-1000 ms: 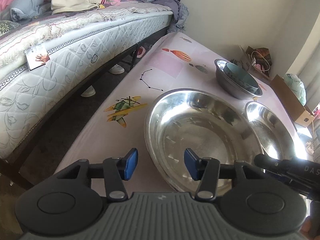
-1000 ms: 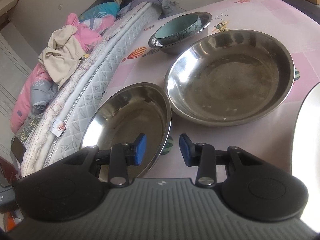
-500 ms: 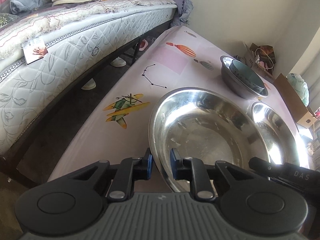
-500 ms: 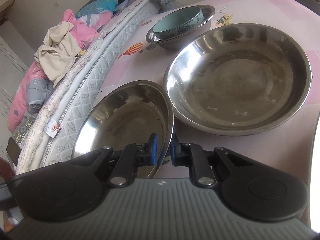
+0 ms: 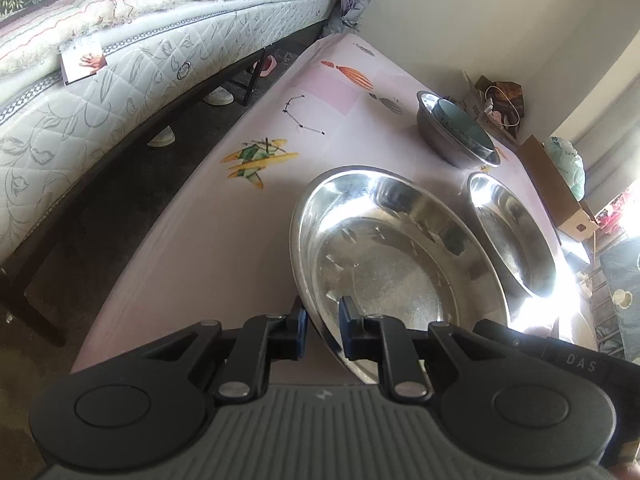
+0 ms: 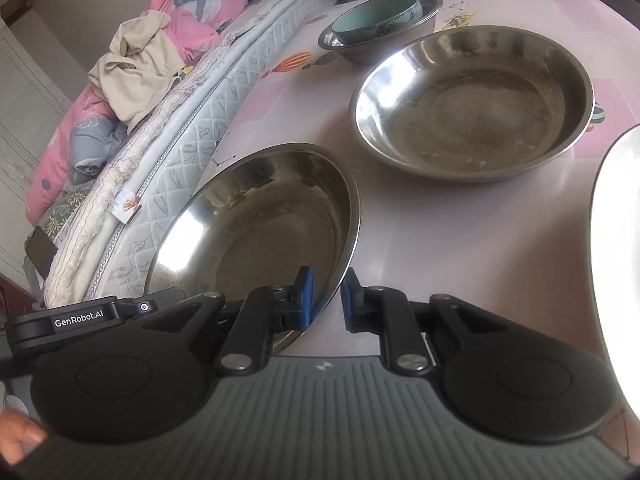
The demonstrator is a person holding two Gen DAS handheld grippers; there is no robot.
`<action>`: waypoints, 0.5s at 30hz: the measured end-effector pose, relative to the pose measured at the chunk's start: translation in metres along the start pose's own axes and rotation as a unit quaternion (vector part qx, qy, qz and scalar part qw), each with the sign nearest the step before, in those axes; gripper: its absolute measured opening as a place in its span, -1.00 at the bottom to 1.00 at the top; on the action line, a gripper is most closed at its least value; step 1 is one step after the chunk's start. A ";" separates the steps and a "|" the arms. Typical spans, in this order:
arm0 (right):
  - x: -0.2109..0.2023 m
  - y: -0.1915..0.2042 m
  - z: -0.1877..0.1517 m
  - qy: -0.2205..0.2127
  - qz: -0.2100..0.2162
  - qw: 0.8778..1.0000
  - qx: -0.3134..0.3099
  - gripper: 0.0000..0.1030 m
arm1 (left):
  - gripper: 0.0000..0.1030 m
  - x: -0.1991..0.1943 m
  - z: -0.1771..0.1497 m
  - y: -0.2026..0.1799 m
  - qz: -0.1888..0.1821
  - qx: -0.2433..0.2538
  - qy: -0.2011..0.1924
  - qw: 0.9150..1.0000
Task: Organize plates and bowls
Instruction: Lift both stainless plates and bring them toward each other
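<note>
1. Task item. The wide steel plate (image 5: 400, 272) is shallow and round, with a rolled rim, a flat scuffed floor and bright glare on its inner wall. It lies at the near left of the pink patterned table (image 5: 208, 240), the side toward the bed.

2. Grippers. The left gripper (image 5: 323, 320) is clamped on the plate's near left rim, one blue pad outside the wall and one inside. Its jaws have just been closing with the rim between them. The right gripper (image 6: 326, 296) is clamped on the near right rim of the same plate, with one pad inside and one outside. Its jaws have likewise just been closing on the rim.

3. Surroundings.
- A second steel basin (image 6: 472, 108), deeper and of similar width, stands just beside the plate on its far right. Whether the rims touch cannot be told.
- A small steel bowl (image 6: 372, 50) stands at the far end of the table, with a teal bowl (image 6: 376, 20) nested inside it.
- The edge of a white plate (image 6: 620, 220) shows at the right, apart from the steel ware.
- A quilted mattress (image 5: 120, 80) runs along the left of the table, across a dark floor gap. Heaped clothes (image 6: 136, 64) lie on it.
- A cardboard box (image 5: 560, 192) stands beyond the right side of the table.
</note>
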State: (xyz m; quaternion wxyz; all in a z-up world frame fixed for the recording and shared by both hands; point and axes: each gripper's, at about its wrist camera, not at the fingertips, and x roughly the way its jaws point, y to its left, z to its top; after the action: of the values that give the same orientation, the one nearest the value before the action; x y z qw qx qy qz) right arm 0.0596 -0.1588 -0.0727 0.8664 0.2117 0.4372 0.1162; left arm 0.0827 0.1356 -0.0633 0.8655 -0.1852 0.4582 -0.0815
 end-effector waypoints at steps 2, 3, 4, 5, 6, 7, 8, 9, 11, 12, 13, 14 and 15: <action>-0.008 0.002 -0.008 0.007 0.003 1.000 -0.006 -0.73 | -0.66 -0.007 -0.009 0.004 -0.006 -0.004 0.007 1.000; -0.011 0.002 -0.011 0.011 0.005 1.000 -0.008 -0.73 | -0.67 -0.009 -0.013 0.005 -0.009 -0.003 0.010 1.000; -0.014 0.003 -0.015 0.015 0.006 1.000 -0.010 -0.73 | -0.66 -0.012 -0.016 0.006 -0.011 -0.001 0.012 1.000; -0.017 0.003 -0.018 0.018 0.006 1.000 -0.011 -0.73 | -0.67 -0.014 -0.021 0.007 -0.012 0.002 0.013 1.000; -0.020 0.002 -0.021 0.021 0.006 1.000 -0.012 -0.73 | -0.66 -0.016 -0.023 0.007 -0.011 0.005 0.013 1.000; -0.022 0.002 -0.022 0.021 0.005 1.000 -0.011 -0.73 | -0.66 -0.019 -0.025 0.007 -0.010 0.008 0.011 1.000; -0.024 0.000 -0.023 0.017 0.003 1.000 -0.011 -0.71 | -0.62 -0.020 -0.026 0.006 -0.007 0.012 0.008 1.000; -0.026 -0.001 -0.022 0.012 -0.001 1.000 -0.012 -0.70 | -0.58 -0.021 -0.025 0.005 -0.001 0.017 0.004 1.000; -0.026 -0.003 -0.017 0.004 -0.008 1.000 -0.013 -0.70 | -0.56 -0.021 -0.023 0.004 0.010 0.029 -0.003 1.000; -0.026 -0.003 -0.014 -0.002 -0.009 1.000 -0.013 -0.70 | -0.47 -0.019 -0.021 0.002 0.015 0.038 -0.004 0.999; -0.024 -0.003 -0.012 -0.007 -0.012 1.000 -0.016 -0.70 | -0.43 -0.017 -0.020 0.001 0.022 0.047 -0.006 0.999; -0.022 -0.002 -0.010 -0.010 -0.016 1.000 -0.019 -0.70 | -0.42 -0.015 -0.018 0.000 0.028 0.052 -0.007 0.998; -0.018 -0.003 -0.007 -0.012 -0.022 0.999 -0.021 -0.70 | -0.42 -0.012 -0.017 -0.002 0.036 0.058 -0.010 0.998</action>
State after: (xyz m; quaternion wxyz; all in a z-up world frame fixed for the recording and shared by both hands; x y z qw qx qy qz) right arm 0.0434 -0.1663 -0.0650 0.8783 0.1852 0.4284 0.1035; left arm 0.0620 0.1335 -0.0626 0.8815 -0.1192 0.4508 -0.0747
